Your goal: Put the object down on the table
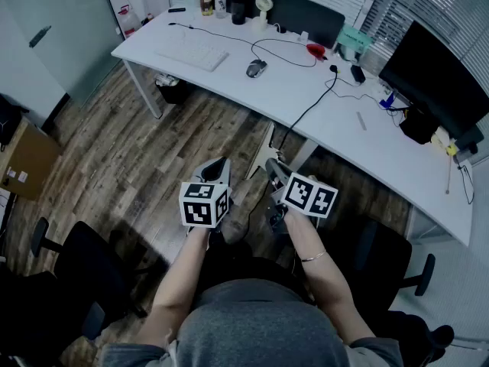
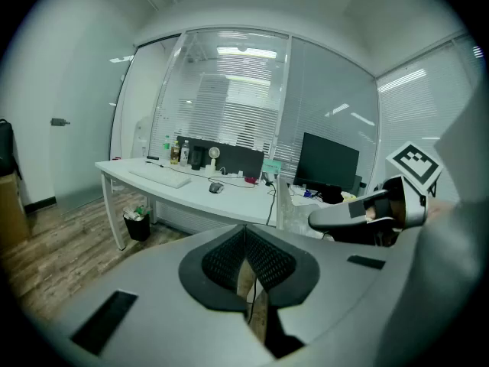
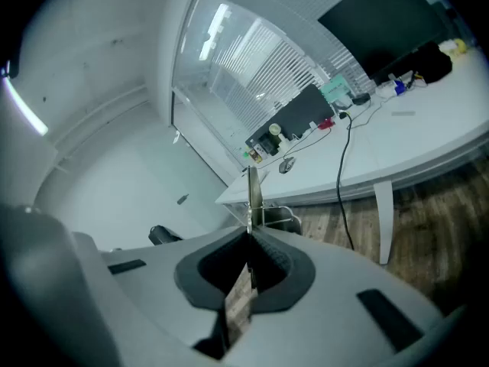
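My right gripper (image 1: pixel 269 167) is shut on a thin, pale grey flat plate (image 1: pixel 260 148), held over the wooden floor in front of the long white table (image 1: pixel 306 105). In the right gripper view the plate (image 3: pixel 250 197) stands edge-on, rising upright from between the pads of that gripper (image 3: pixel 250 232). From the left gripper view its flat face (image 2: pixel 298 205) shows just ahead of the right gripper (image 2: pixel 315 220). My left gripper (image 1: pixel 221 163) hovers beside it to the left, apart from the plate. Its pads (image 2: pixel 245 229) meet at the tip with nothing between them.
On the table lie a keyboard (image 1: pixel 193 53), a mouse (image 1: pixel 256 68), a black cable (image 1: pixel 309 105), a red item (image 1: pixel 315 50), bottles (image 1: pixel 206 0) and a dark monitor (image 1: pixel 435 79). A bin (image 1: pixel 172 89) stands under it. A black chair (image 1: pixel 84 281) and cardboard box (image 1: pixel 27 159) are on the left.
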`<control>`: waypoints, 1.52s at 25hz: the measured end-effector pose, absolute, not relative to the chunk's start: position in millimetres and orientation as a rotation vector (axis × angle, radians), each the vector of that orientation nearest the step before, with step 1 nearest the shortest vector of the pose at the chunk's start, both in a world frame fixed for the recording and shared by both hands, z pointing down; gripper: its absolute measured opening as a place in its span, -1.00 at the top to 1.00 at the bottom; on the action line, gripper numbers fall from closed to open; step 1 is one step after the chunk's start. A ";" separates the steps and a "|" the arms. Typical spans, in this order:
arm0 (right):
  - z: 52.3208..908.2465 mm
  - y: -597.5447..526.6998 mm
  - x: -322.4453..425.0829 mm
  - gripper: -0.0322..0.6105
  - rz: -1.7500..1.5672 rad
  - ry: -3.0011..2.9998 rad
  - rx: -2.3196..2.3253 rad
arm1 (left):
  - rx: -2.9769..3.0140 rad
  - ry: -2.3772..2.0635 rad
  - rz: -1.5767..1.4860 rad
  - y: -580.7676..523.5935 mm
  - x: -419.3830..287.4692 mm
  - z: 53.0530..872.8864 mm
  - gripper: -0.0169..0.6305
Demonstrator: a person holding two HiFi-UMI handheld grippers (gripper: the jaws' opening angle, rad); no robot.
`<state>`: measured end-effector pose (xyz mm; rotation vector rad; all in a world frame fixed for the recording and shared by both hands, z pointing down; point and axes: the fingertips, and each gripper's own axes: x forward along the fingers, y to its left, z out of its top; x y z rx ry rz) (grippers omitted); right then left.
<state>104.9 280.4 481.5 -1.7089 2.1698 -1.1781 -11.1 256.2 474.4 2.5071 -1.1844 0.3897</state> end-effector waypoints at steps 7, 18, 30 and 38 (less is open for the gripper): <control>490.7 282.2 97.2 0.89 -1.170 2.229 -1.739 | 2.495 -1.200 0.381 252.9 -18.3 475.5 0.88; 500.3 278.3 102.7 0.89 -1.192 2.251 -1.728 | 2.471 -1.202 0.403 252.6 -14.9 485.5 0.88; 489.4 246.1 118.7 0.89 -1.177 2.207 -1.709 | 2.453 -1.228 0.415 228.3 -15.3 486.0 0.88; 488.6 182.1 128.3 0.89 -1.165 2.163 -1.742 | 2.457 -1.200 0.399 164.6 -16.2 492.7 0.88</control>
